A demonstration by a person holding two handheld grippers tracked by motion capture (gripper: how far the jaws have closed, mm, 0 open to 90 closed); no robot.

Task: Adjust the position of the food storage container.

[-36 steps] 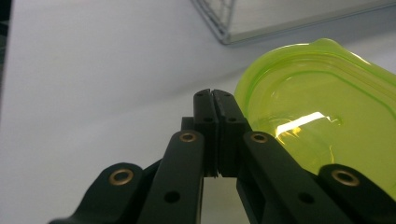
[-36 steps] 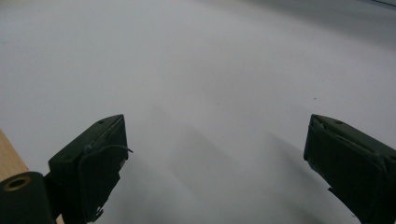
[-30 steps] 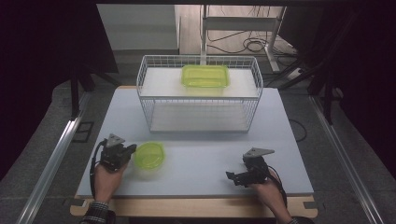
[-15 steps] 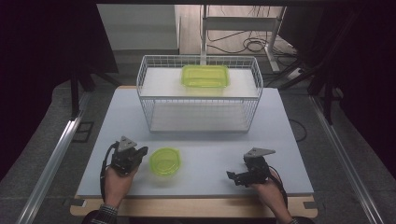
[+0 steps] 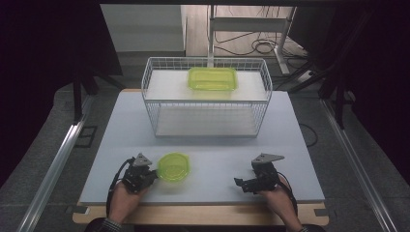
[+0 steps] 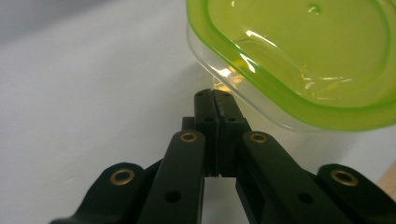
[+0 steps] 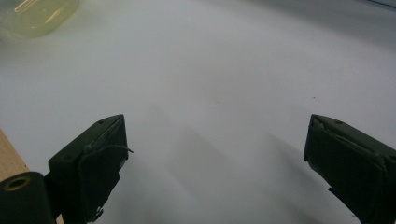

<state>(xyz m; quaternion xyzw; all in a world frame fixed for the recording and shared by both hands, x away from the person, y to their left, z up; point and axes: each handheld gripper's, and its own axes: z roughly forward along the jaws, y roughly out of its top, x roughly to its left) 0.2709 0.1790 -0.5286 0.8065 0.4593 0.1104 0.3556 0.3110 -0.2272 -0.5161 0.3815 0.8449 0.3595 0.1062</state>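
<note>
Near the table's (image 5: 290, 145) front edge, your left hand-held gripper (image 6: 215, 100) is pinched tight at the green-lidded container's (image 5: 174, 166) wall (grip looks thin), so a jerk could slip it. Your right hand-held gripper (image 7: 215, 154) gapes wide, holding nothing.

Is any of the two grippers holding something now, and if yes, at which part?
The left gripper pinches the round green-lidded container at its clear rim just under the lid. The right gripper is open and holds nothing.
</note>
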